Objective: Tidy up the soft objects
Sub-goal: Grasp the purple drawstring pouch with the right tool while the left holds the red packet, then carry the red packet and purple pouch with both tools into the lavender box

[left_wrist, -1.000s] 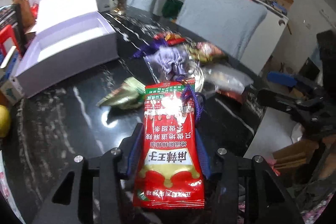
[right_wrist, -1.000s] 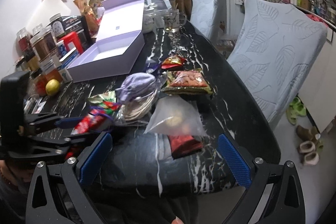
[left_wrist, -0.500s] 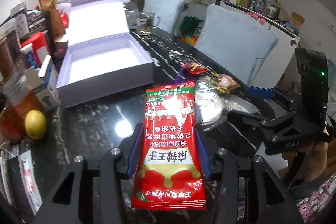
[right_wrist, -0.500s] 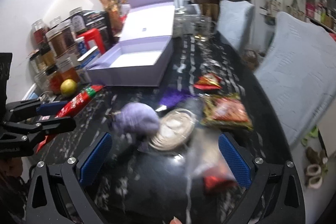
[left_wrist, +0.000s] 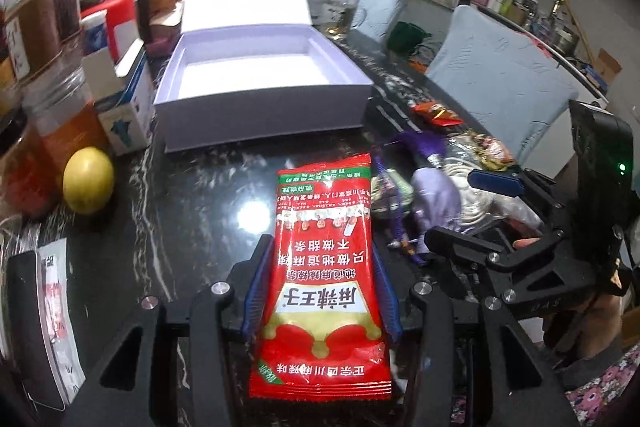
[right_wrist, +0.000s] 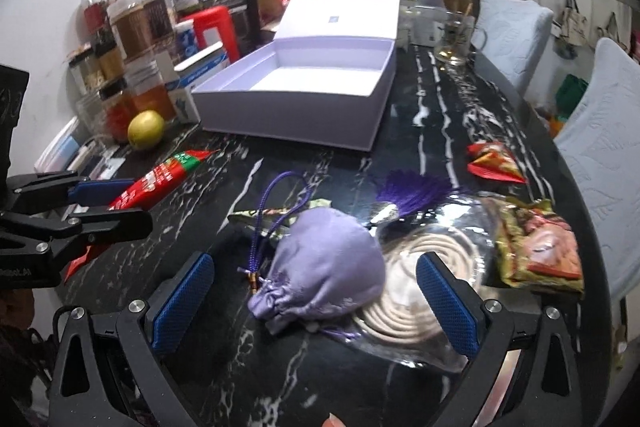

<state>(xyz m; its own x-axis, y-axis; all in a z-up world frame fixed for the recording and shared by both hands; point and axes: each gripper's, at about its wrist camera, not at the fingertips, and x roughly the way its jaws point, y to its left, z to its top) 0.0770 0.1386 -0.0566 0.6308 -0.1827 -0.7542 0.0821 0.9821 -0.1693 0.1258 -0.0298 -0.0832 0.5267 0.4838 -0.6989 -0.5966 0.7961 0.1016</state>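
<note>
My left gripper (left_wrist: 320,287) is shut on a red snack packet (left_wrist: 324,267) and holds it above the black marble table, pointing at the open lilac box (left_wrist: 256,107). The packet (right_wrist: 160,179) and left gripper (right_wrist: 104,199) also show at the left of the right wrist view. My right gripper (right_wrist: 316,291) is open, its blue pads either side of a lilac drawstring pouch (right_wrist: 320,279) that lies on the table. The right gripper (left_wrist: 480,211) shows at the right of the left wrist view.
A coiled cord in a clear bag (right_wrist: 424,291), a purple tassel (right_wrist: 416,187), a nut packet (right_wrist: 536,247) and a small red packet (right_wrist: 496,163) lie nearby. A lemon (right_wrist: 146,129), jars (right_wrist: 136,27) and cartons line the left. A glass mug (right_wrist: 456,39) stands behind the box.
My left gripper has carried the red packet closer to the lilac box. My right gripper has moved forward and left, and the pouch now lies between its pads.
</note>
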